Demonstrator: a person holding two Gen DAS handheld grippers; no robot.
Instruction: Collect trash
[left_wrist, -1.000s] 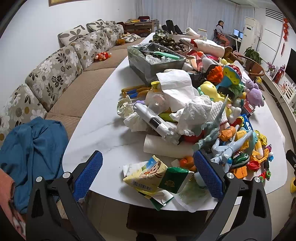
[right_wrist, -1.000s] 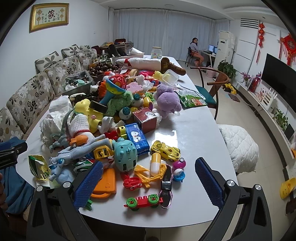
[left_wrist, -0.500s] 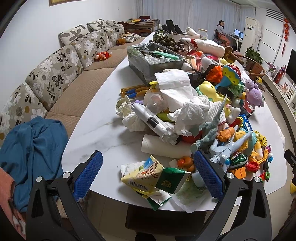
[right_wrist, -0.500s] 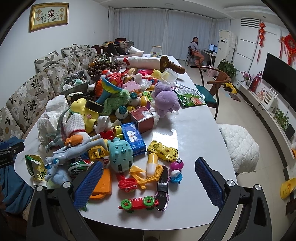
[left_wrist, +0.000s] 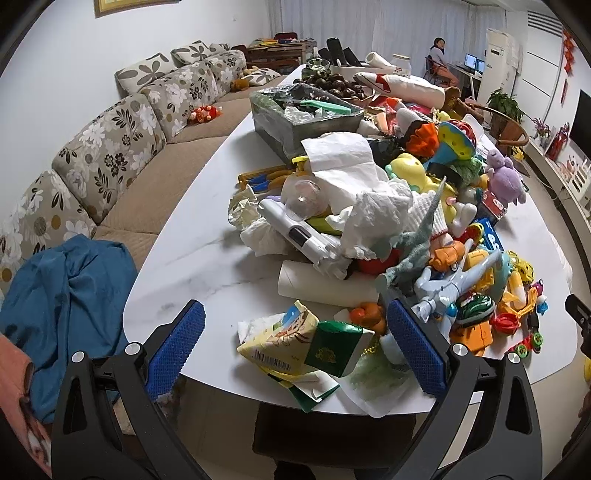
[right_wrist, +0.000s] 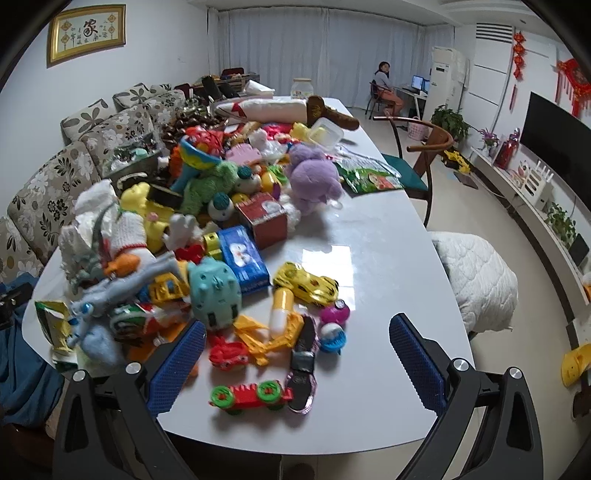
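Note:
A white table (left_wrist: 192, 258) carries a heap of toys and trash. In the left wrist view, a yellow snack wrapper (left_wrist: 280, 338) and a green packet (left_wrist: 338, 347) lie at the near edge, with crumpled white tissues (left_wrist: 373, 218) and a cardboard tube (left_wrist: 325, 286) behind. My left gripper (left_wrist: 293, 350) is open, with the wrappers between its fingers' line of sight, just short of the table edge. My right gripper (right_wrist: 295, 363) is open and empty above small toys at the near edge. The snack wrapper also shows in the right wrist view (right_wrist: 53, 325).
A grey bin (left_wrist: 303, 118) full of rubbish stands further back on the table. A floral sofa (left_wrist: 103, 155) runs along the left with a blue cloth (left_wrist: 62, 306). A wooden chair (right_wrist: 417, 162) and a white cushion (right_wrist: 476, 280) are on the right. A person (right_wrist: 384, 88) sits far back.
Both grippers have drifted slightly; the right wrist view has shifted a little so the toys sit closer and lower left. Both stay open and empty.

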